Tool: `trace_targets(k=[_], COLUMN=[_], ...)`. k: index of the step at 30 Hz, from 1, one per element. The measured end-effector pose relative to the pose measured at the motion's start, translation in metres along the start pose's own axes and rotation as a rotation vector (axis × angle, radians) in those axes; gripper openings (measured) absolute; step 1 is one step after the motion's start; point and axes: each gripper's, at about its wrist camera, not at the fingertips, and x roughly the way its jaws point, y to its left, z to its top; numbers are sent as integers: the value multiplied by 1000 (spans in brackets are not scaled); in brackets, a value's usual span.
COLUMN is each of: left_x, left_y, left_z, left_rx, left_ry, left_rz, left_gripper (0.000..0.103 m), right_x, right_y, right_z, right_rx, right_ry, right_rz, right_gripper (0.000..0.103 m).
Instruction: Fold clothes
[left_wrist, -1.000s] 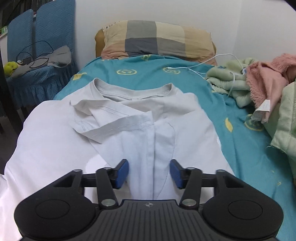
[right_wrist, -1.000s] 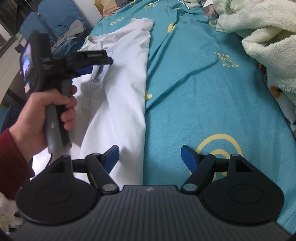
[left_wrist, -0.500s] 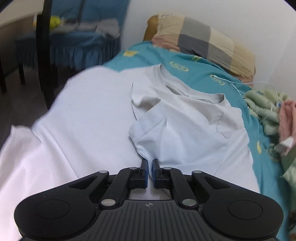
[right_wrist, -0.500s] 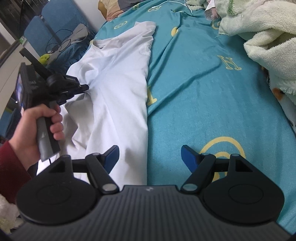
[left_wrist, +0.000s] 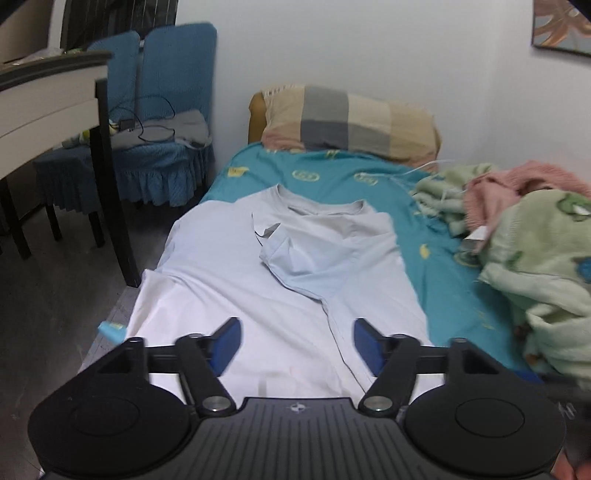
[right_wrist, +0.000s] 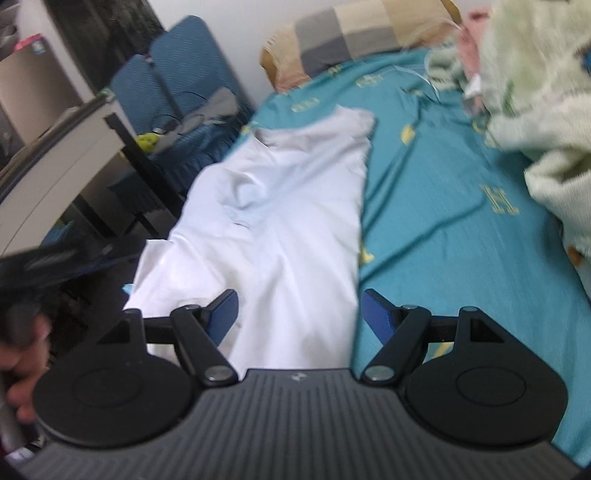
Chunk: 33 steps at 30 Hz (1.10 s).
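Observation:
A white T-shirt (left_wrist: 236, 280) lies lengthwise on the teal bed sheet (left_wrist: 332, 177), collar toward the pillow. One sleeve (left_wrist: 306, 262) is folded in over the chest. My left gripper (left_wrist: 297, 345) hovers open above the shirt's lower part, nothing between its blue pads. In the right wrist view the same shirt (right_wrist: 288, 221) runs up the bed's left side. My right gripper (right_wrist: 299, 314) is open over the shirt's right edge near the hem, holding nothing. A hand (right_wrist: 22, 369) grips the other tool's handle at the far left, blurred.
A plaid pillow (left_wrist: 351, 122) sits at the bed's head. Green and pink blankets (left_wrist: 535, 251) pile up along the right side, with a white cable (left_wrist: 421, 173) beside them. A white table (left_wrist: 44, 107) with a dark leg and blue chairs (left_wrist: 162, 110) stand left of the bed.
My left gripper, shut on the shirt fabric half a second ago, has let go, opened and pulled back toward the hem. The right gripper moved down toward the hem, staying open.

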Motion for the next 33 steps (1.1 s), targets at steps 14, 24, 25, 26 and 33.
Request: trace_targets(k=[14, 24, 25, 26, 33], left_x=[-62, -46, -41, -34, 1], left_y=[51, 139, 148, 157, 209], left_z=[-9, -24, -26, -28, -42], left_rx=[-31, -140, -154, -179, -374], left_ry=[-57, -52, -49, -40, 15], left_rz=[-60, -43, -36, -27, -55], left_gripper=[101, 101, 101, 101, 100], right_x=[-15, 138, 160, 183, 324], right_y=[79, 239, 256, 272, 352], right_z=[-2, 82, 87, 91, 77], right_rx=[-248, -504, -559, -606, -868], right_ry=[-36, 84, 107, 141, 405], right_rz=[16, 135, 147, 160, 222], right_gripper=[75, 72, 71, 70, 64])
